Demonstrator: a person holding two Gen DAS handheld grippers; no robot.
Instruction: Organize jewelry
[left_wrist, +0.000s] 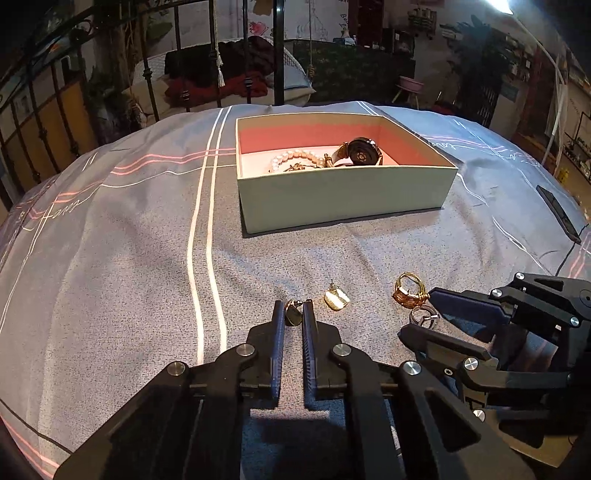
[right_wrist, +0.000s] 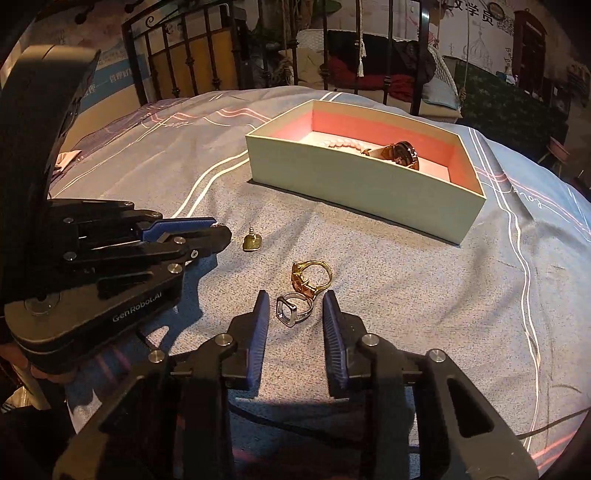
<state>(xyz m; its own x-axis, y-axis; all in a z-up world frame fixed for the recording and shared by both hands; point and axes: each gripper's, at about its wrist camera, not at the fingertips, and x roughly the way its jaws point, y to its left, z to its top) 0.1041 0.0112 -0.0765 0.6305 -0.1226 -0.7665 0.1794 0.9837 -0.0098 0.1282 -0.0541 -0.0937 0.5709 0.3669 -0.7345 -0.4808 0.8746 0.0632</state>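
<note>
Jewelry lay in 2 groups on the grey bedspread (left_wrist: 129, 258); the box (left_wrist: 343, 195) sat toward 12 o'clock and held a pearl bracelet (left_wrist: 295, 158) and a watch (left_wrist: 364, 152); 4 pieces lay loose outside it.

Left gripper (left_wrist: 293, 314): fingers narrowed to a slim gap about a dark disc earring (left_wrist: 293, 316); whether the pads actually pinched it could not be told; tool low, nearly flat to the cloth, pointing at 12 o'clock.

Right gripper (right_wrist: 295, 314): fingers parted wide, holding nothing; the silver ring (right_wrist: 291, 312) lay between them, touching neither pad; the gold ring (right_wrist: 312, 277) lay just beyond at 12 o'clock, touching or nearly touching the silver one; tool low and level.

The gold leaf earring (right_wrist: 252, 242) lay apart at 10 o'clock from the right gripper.

Risks, as judged: the silver ring stood partly on edge, so closing pads could roll it or squirt it forward into the gold ring; the soft, wrinkled cloth could let fingertips snag fabric with the ring; the disc earring was thin and could slip on lifting if the grip was only at its rim; the 2 tools sat near each other and could collide on a shared path to the box.
</note>
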